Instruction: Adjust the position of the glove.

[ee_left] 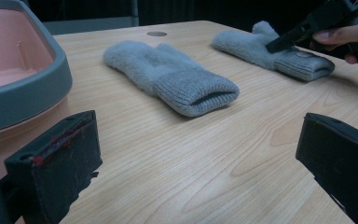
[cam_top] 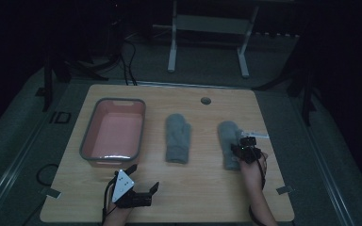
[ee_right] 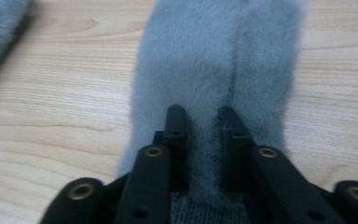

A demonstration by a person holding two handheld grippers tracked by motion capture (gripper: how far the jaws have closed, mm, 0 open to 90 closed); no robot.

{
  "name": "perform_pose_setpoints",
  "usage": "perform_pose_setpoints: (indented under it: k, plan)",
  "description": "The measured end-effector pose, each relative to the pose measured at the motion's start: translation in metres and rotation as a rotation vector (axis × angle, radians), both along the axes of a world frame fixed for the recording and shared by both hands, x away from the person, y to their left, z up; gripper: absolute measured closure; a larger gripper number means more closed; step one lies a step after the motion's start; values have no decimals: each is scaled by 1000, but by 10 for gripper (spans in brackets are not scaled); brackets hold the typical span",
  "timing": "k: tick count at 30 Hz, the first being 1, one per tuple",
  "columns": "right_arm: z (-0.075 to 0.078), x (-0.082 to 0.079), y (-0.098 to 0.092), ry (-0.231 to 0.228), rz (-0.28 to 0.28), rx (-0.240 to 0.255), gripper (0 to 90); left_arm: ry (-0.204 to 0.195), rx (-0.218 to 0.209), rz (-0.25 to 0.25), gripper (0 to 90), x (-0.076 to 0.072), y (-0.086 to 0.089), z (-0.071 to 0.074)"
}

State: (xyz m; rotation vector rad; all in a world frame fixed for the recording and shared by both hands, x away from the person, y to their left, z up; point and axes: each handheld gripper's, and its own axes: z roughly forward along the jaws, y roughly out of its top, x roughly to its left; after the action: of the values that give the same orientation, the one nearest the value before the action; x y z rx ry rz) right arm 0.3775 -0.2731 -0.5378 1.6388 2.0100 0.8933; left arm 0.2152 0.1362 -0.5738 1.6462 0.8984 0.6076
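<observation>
Wooden table first, pale and bare along the near edge. Toward the far left, a pink basin with a grey rim, standing empty. Near the middle, one grey fleece mitten, lying flat, cuff toward the person. Well apart to its right, the right mitten, likewise flat on the wood, cuff nearest, not yet lifted.

Right gripper down on that right mitten just past the ribbed cuff, jaws set narrow and clenched on a raised ridge of fleece, the pile pressing against both inner faces. Left gripper low over the table just in front of the basin, jaws spread wide, grasping nothing.

Looks like the start of a pick-up, with the basin the likely place to drop it. To do it well:
- Bite deep enough to catch the knit beneath, not the loose pile alone, since fleece slips out of a shallow pinch
- Keep the grip near the cuff, where the fabric seems firmest
- Lift straight up before travelling, so that the hanging end clears the table and the middle mitten
- Carry high over the grey rim and release only with the whole mitten above the pink floor
- Leave the left gripper parked, clear of the path
</observation>
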Motion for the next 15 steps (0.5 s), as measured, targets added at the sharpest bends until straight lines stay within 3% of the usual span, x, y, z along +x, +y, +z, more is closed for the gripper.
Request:
perform_pose_setpoints:
  k: [4, 5, 8, 10, 15]
  plan:
    - [13, -3, -5, -35, 58, 20, 617, -1, 4, -3, 3, 0, 0, 0]
    - [17, -4, -7, -59, 91, 33, 568, -1, 4, -4, 3, 0, 0, 0]
    - [27, -3, -8, -94, 185, 10, 525, -2, 4, -4, 3, 0, 0, 0]
    - [30, 1, -9, -82, 212, -28, 487, -1, 7, -5, 3, 0, 0, 0]
    - [21, 10, -13, -22, 241, -73, 503, 0, 6, -6, 3, 0, 0, 0]
